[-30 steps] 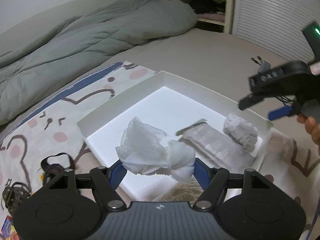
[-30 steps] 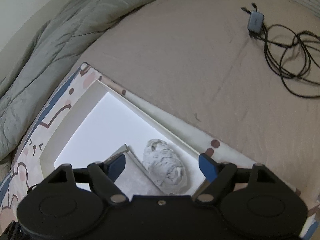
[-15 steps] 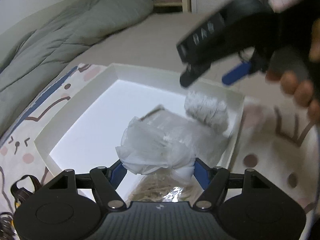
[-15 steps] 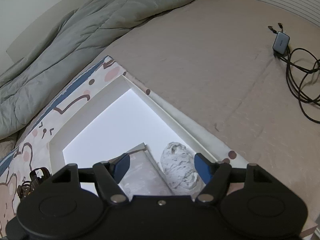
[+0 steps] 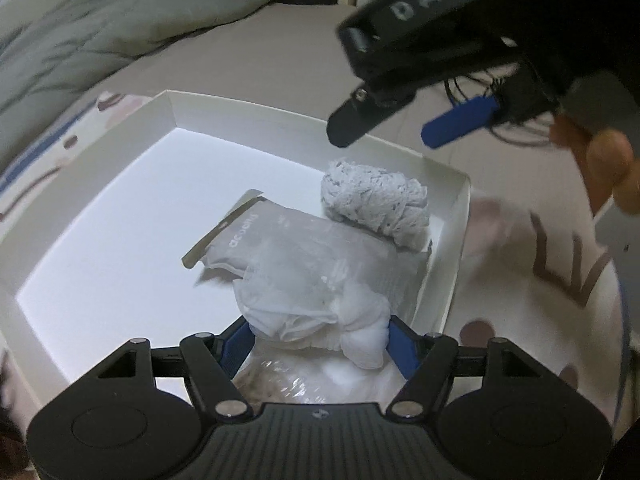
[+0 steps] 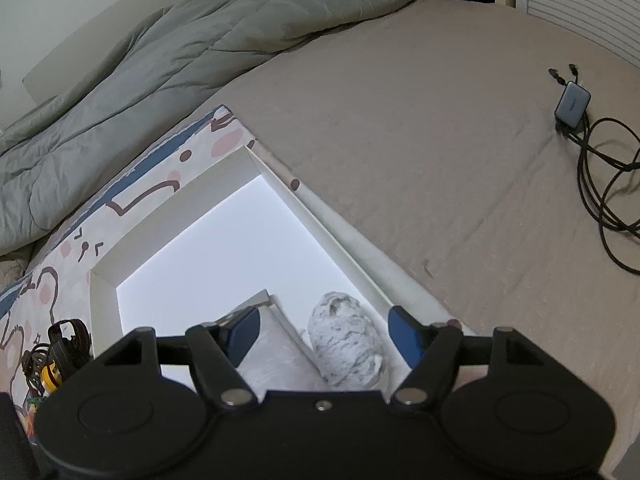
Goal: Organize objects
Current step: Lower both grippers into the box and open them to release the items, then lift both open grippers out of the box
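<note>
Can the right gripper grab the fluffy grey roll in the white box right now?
Probably yes. The right gripper is open and empty, and the fluffy grey roll lies just ahead between its fingers, uncovered, beside the white box wall. The wall sits close on one side, so that finger might bump it.

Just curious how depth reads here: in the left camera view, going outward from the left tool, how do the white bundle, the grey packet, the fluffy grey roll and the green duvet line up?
1. White bundle, held in the left tool.
2. Grey packet, in the tray.
3. Fluffy grey roll, right wall.
4. Green duvet, far left.
</note>
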A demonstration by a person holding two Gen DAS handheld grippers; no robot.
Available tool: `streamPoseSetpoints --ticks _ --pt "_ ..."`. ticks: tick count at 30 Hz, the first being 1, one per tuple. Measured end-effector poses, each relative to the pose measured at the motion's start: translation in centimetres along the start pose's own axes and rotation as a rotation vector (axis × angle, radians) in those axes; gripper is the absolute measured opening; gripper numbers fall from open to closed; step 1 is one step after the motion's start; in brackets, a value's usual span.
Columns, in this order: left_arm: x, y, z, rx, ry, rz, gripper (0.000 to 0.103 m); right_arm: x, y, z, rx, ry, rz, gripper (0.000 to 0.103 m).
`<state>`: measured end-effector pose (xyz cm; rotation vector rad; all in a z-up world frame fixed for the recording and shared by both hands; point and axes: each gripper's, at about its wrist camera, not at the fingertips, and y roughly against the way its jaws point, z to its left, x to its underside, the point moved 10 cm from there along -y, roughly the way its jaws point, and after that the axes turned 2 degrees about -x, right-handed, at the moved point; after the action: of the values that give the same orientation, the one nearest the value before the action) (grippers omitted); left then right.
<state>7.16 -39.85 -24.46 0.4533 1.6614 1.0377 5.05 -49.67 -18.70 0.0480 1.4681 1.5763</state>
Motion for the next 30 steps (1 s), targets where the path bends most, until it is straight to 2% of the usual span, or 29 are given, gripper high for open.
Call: streamPoseSetpoints --ticks 6,8,9,10,21,30 --pt "-0.2 -0.4 -0.3 0.045 0.065 -0.025 0.074 0.0 -0.4 -0.3 0.011 0.004 0.005 0.072" --pt "-0.1 -0.2 0.0 0.045 0.077 -0.016 0.083 -0.1 -0.5 -0.4 0.013 0.002 0.007 0.072" --pt "-0.1 0.0 0.2 0.054 0.092 -0.007 0.092 -0.1 -0.5 -0.5 0.015 0.002 0.006 0.072" --pt "0.0 0.2 0.5 0.067 0.11 0.001 0.093 -0.1 -0.5 -0.4 0.017 0.003 0.005 0.072" --pt "-0.5 3.4 2.0 0.022 0.155 -0.028 0.093 0.0 0.5 0.3 0.013 0.026 0.003 0.072" --pt "-0.8 7.1 2.8 -0.06 0.181 -0.051 0.093 0.2 2.8 1.6 -0.003 0.079 -0.039 0.075"
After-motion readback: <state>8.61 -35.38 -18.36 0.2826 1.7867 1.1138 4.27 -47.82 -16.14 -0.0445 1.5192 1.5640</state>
